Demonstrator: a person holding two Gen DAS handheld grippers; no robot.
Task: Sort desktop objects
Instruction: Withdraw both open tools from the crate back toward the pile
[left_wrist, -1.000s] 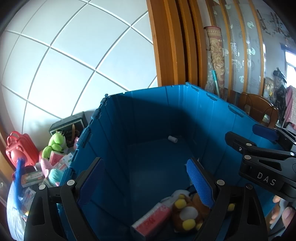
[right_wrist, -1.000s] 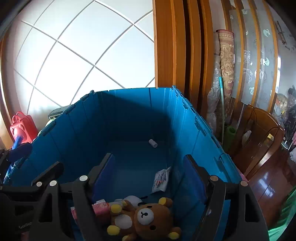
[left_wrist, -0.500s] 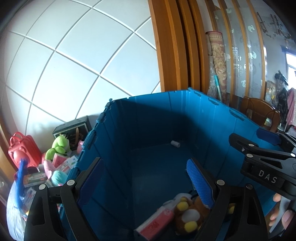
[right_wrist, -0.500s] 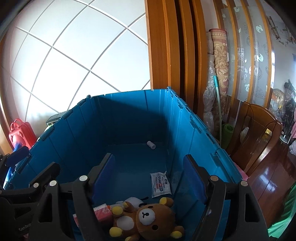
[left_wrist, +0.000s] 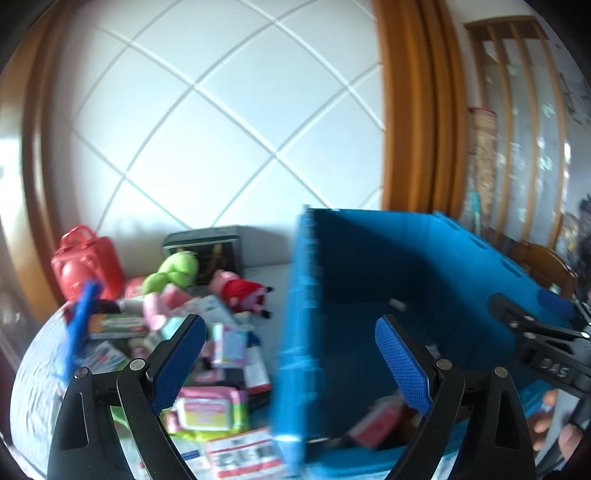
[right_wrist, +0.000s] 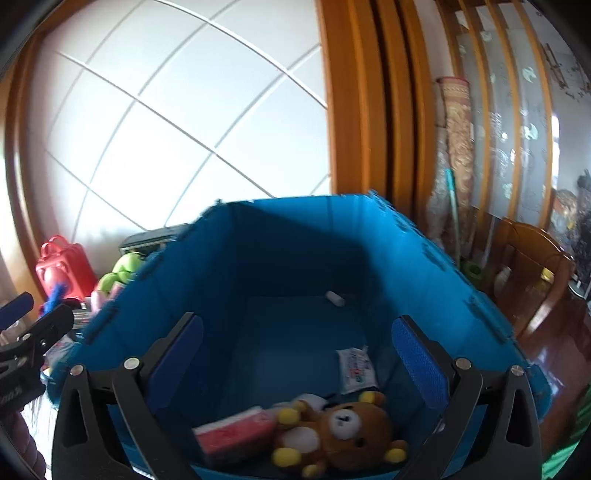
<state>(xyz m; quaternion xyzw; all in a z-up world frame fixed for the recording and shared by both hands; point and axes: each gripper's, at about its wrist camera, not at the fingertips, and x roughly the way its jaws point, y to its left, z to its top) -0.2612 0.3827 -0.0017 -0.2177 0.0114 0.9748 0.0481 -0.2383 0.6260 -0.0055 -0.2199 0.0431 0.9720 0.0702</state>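
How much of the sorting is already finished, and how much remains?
Done: the blue bin already holds a brown teddy bear, a pink packet and a white packet. In hand: nothing; the left gripper is open and empty, and the right gripper is opening with nothing between its jaws. Left: the pile of packets and plush toys beside the bin.
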